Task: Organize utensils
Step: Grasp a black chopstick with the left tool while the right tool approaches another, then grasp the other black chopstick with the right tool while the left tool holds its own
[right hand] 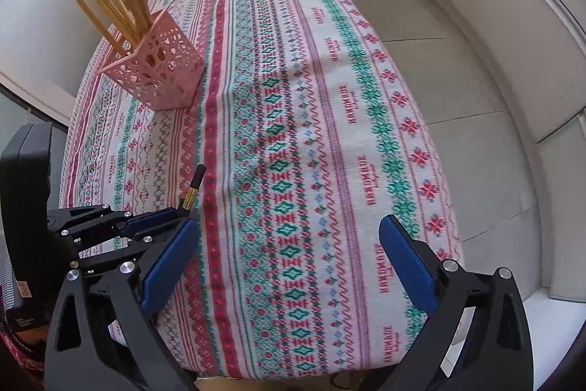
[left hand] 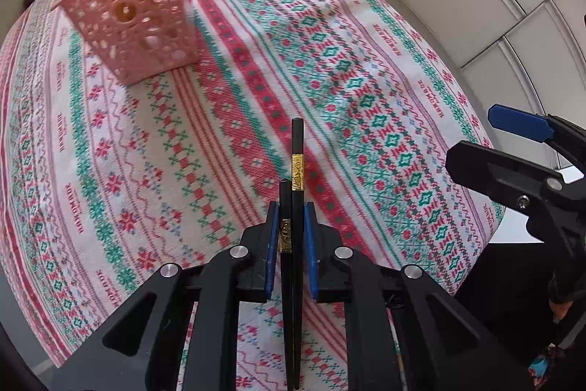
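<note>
Left gripper (left hand: 291,226) clamped on two black chopsticks (left hand: 296,171), right gripper (right hand: 289,266) fingers apart; uneven ends risk slipping before the far-left basket (left hand: 128,21).

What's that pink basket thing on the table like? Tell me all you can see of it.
The pink basket is a small square holder, plastic by its look, with walls pierced by round holes. It stands upright on the patterned tablecloth, toward the far end. Several pale wooden chopsticks stand in it, leaning and fanning out above its rim. Neither gripper touches it.
</note>
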